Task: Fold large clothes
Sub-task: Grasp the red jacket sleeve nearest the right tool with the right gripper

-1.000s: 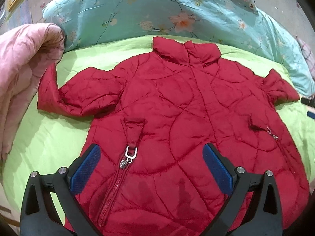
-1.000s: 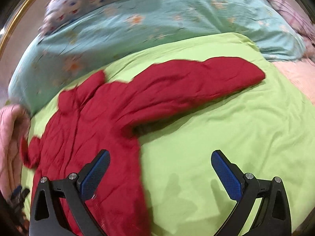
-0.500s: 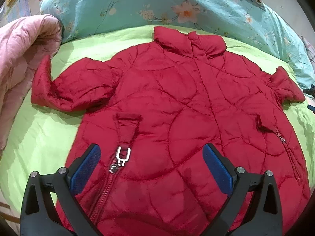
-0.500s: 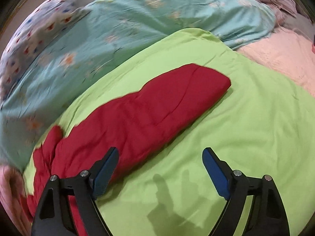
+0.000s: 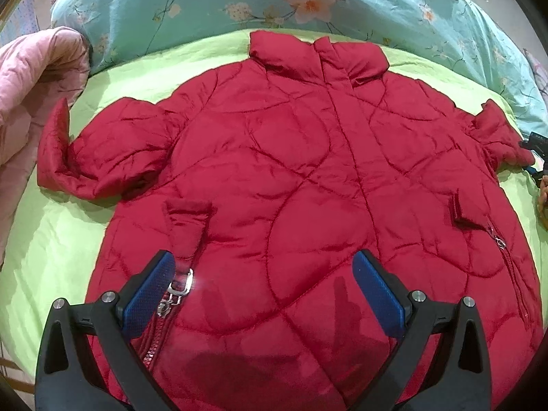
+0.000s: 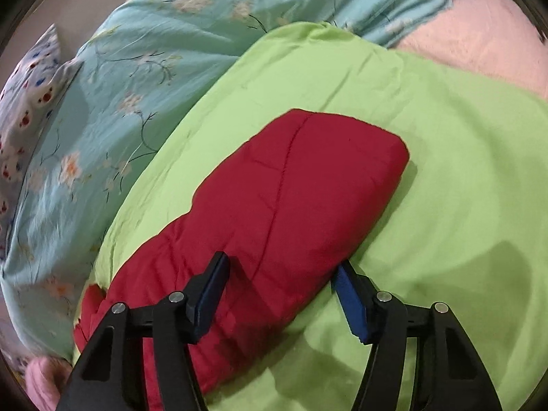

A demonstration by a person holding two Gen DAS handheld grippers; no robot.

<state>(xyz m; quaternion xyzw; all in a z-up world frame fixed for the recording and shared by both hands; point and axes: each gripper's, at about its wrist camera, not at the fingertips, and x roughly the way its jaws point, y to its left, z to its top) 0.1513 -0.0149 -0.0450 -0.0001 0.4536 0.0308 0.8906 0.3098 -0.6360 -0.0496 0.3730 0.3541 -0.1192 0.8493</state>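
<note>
1. The red jacket point(image 5: 308, 185) lies spread front-up on the green sheet point(image 5: 51, 239), collar at 12 o'clock.
2. The right gripper point(image 6: 279, 274) has been closing astride the right sleeve point(image 6: 291, 198), not yet pinching; it should bite the whole padding.
3. The left gripper point(image 5: 263, 284) hovers released over the hem, so it should grip only once the sleeve is folded inward.

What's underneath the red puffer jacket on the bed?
The red puffer jacket lies spread flat on a lime green sheet, which shows all around its edges. Whatever lies below the sheet, or directly under the jacket's body, is covered and cannot be seen.
</note>
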